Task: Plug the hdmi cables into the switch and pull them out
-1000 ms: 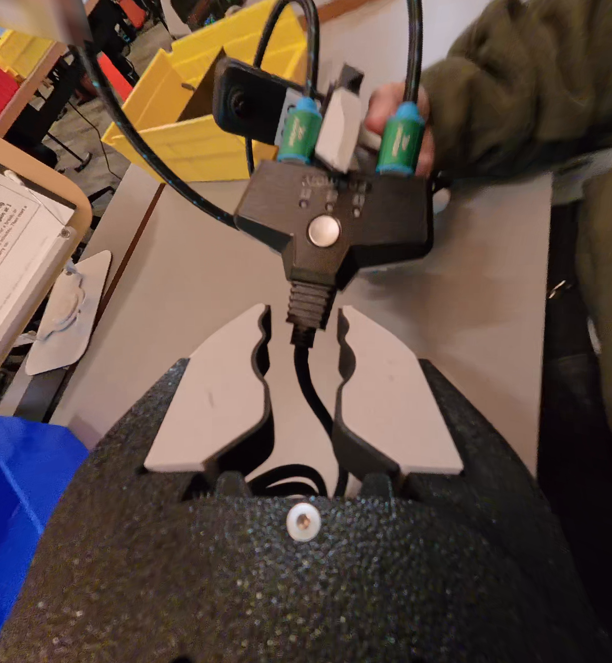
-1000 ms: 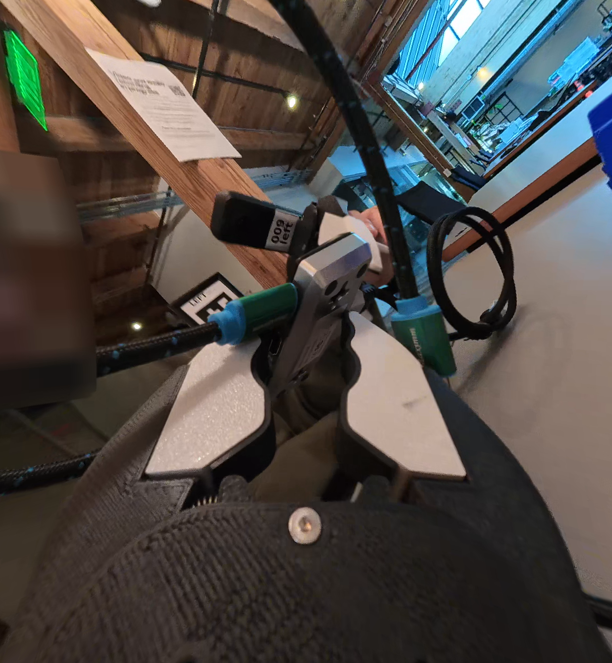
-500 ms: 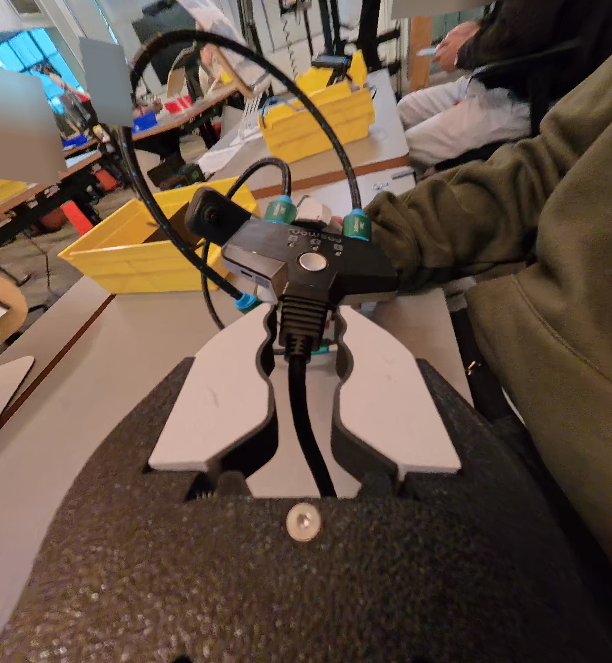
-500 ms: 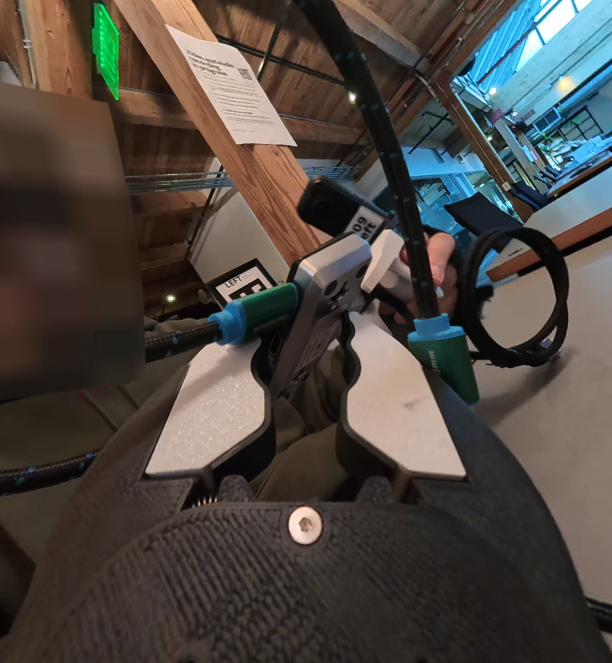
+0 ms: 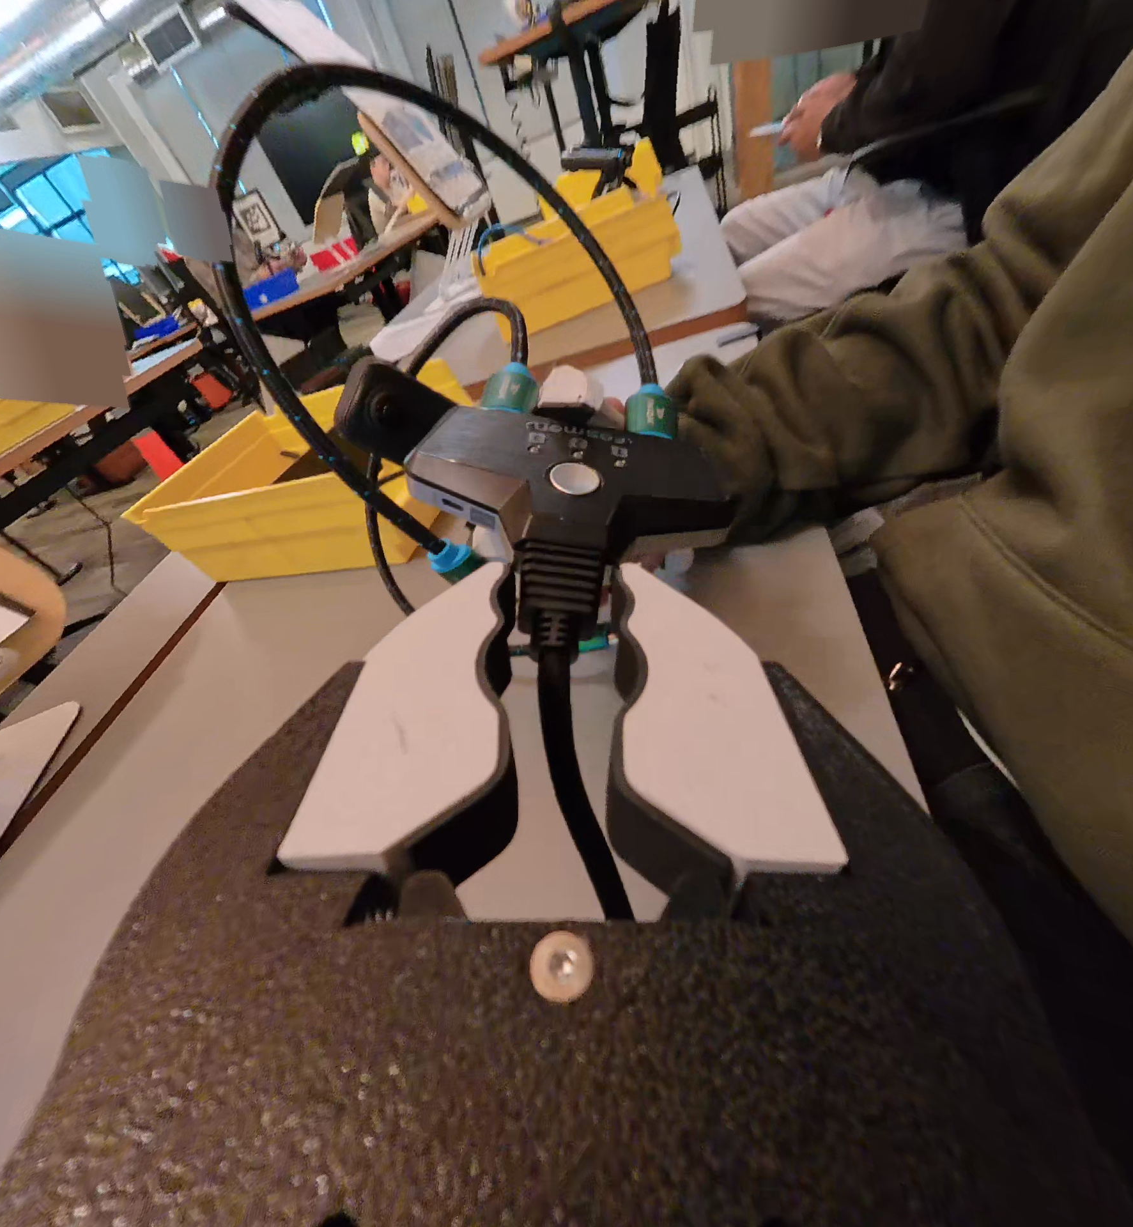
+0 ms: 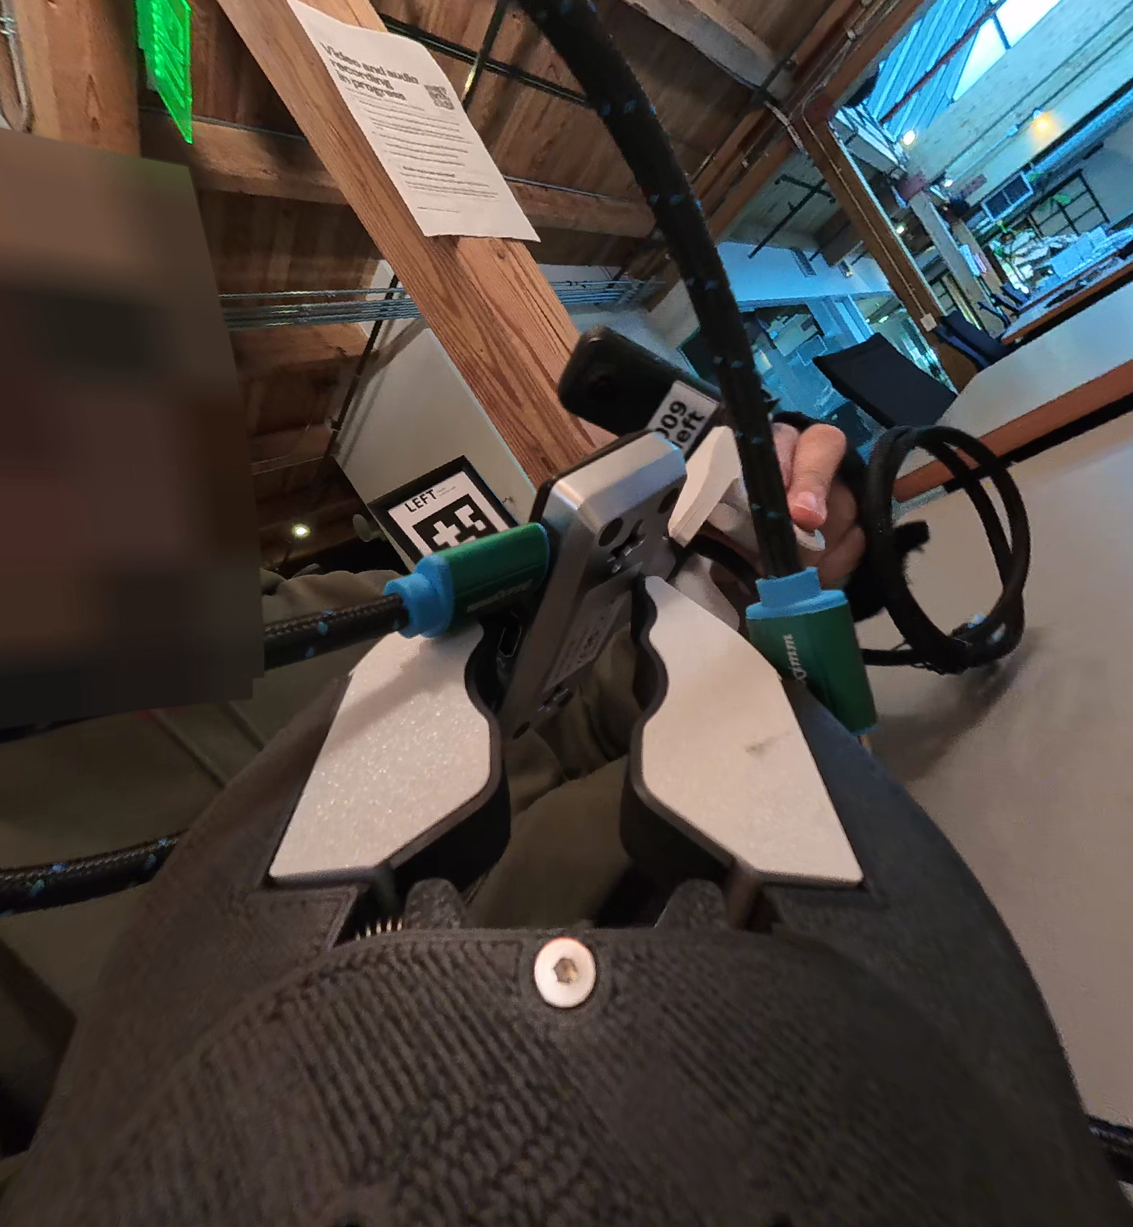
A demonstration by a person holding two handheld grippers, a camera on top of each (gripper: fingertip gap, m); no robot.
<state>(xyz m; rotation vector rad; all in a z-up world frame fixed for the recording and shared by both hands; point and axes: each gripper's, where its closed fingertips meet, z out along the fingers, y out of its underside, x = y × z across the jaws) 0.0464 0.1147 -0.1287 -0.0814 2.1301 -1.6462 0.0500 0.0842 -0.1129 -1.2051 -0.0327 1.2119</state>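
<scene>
In the left wrist view, the left gripper (image 5: 558,601) stands with its two fingers a little apart, and the ribbed neck of the black switch (image 5: 567,481) sits between the tips. The fingers seem to press this neck from both sides. The switch is raised above the grey table (image 5: 172,664), at 12 o'clock from the gripper. Two green plugs (image 5: 509,390) stand in its far edge, and their black cables (image 5: 265,319) curve up in a big loop toward 11 o'clock. A third green plug (image 5: 452,559) hangs under the switch at 10 o'clock. A yellow bin (image 5: 265,511) lies behind, at 10 o'clock.

In the right wrist view, the right gripper (image 6: 567,654) is partly open, and the grey edge of the switch (image 6: 600,531) stands between its fingers; if they truly press it, I cannot tell. One green plug (image 6: 484,577) goes out at 9 o'clock, another (image 6: 809,641) lies at 3 o'clock beside the right finger. A coiled black cord (image 6: 948,551) is at 2 o'clock.
</scene>
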